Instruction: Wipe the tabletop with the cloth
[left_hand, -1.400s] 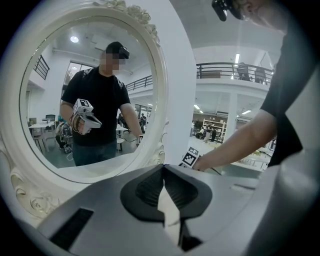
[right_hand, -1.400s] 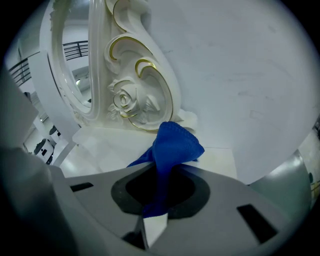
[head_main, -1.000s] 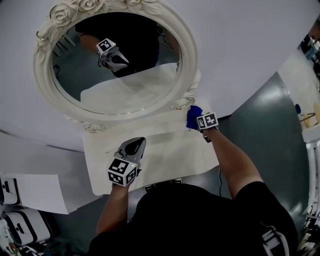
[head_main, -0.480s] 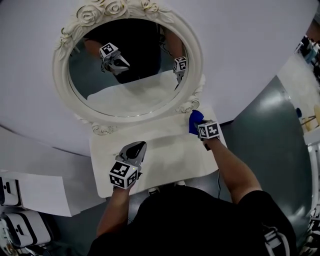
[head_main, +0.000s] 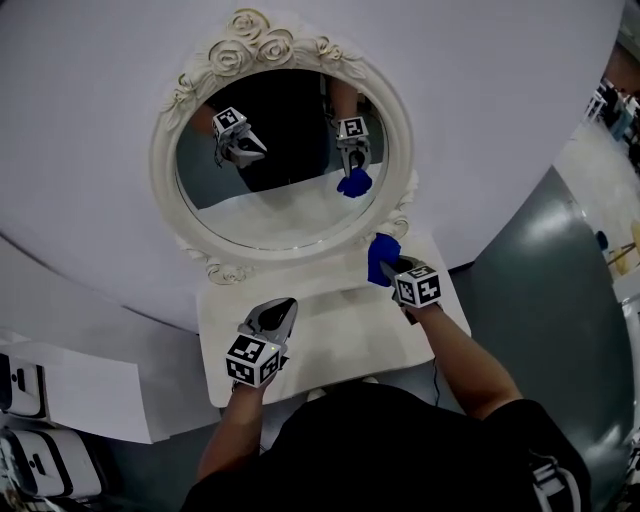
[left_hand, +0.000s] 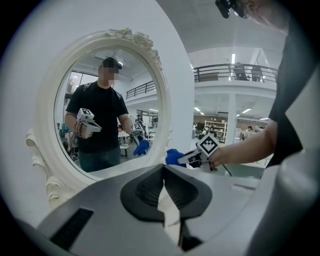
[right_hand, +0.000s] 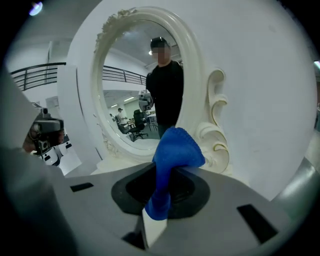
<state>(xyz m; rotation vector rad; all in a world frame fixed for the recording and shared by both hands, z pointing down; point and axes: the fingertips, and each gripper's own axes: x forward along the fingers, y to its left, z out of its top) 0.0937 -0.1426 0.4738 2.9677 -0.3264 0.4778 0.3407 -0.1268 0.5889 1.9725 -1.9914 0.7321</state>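
your right gripper (head_main: 392, 266) has its jaws clamped on the cloth (head_main: 381, 256). in the right gripper view the blue fabric is pinched between the two jaws and bunches up past the tips in a rounded fold. you hold it at the far right corner of the tabletop (head_main: 340, 335), just beside the scrolled foot of the mirror (head_main: 285, 160) frame. no view shows whether the cloth touches the top there.

your left gripper (head_main: 278, 312) hangs over the front left part of the tabletop, well apart from the right one, pointing toward the mirror. its jaws are pressed together at the tips with nothing between them. the left gripper view shows only a pale sliver through the slit behind the tips.

the tabletop is a small pale slab set against a white wall. the oval mirror stands at its back edge in an ornate white frame with roses on top. the glass reflects you in a black top, along with both grippers and the cloth. in the left gripper view the cloth is a blue lump ahead of the right gripper, to the right of the frame.
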